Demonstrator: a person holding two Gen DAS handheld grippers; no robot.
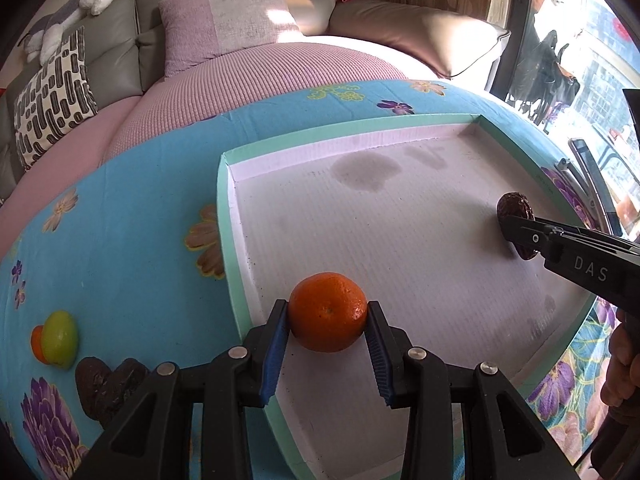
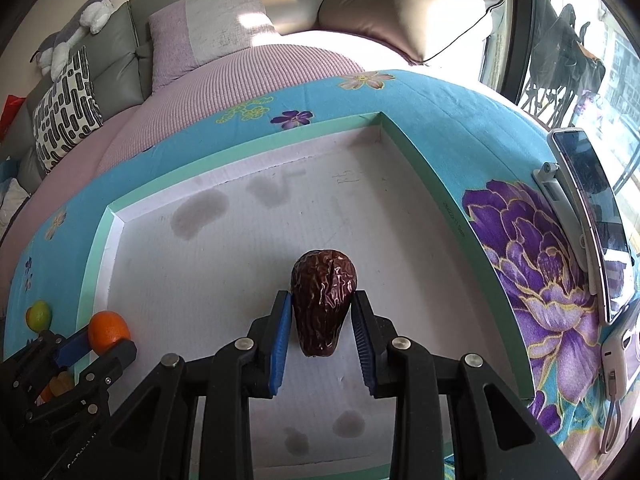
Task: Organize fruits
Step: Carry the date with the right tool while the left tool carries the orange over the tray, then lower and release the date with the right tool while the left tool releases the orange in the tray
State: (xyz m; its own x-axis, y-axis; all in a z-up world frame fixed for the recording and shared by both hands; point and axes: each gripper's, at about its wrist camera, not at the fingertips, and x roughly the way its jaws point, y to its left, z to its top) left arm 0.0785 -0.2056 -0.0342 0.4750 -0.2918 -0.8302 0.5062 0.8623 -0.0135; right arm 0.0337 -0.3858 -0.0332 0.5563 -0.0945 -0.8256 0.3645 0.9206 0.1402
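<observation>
Fruits sit partly inside and partly outside a shallow white tray (image 1: 400, 240) with a mint-green rim, which lies on a blue flowered cloth (image 1: 140, 240). An orange mandarin (image 1: 327, 311) is pinched between the blue pads of the left gripper (image 1: 327, 320), just inside the tray's left wall and near its front corner; both pads touch its sides. A dark, wrinkled date (image 2: 323, 300) is held the same way by the right gripper (image 2: 322, 320), its narrow end toward the camera, over the tray's middle toward the right side. From the left wrist view that date shows at the tip of the right gripper, close to the tray's right rim; whether either fruit rests on the tray floor or is held just above it, I cannot tell.

Outside the tray, on the cloth to the left, a yellow-green fruit (image 1: 60, 338) lies touching another orange fruit (image 1: 37, 343) that is half hidden behind it. Near them, closer to the camera, two more dark dates (image 1: 108, 384) lie side by side, touching.

The tray floor carries several grey stains. A phone (image 2: 596, 216) in a holder stands on the cloth to the right of the tray. Beyond the cloth is a pink ribbed cover (image 1: 260, 92), cushions (image 1: 228, 16) and a grey sofa back with a plush toy (image 1: 80, 4) on top.
</observation>
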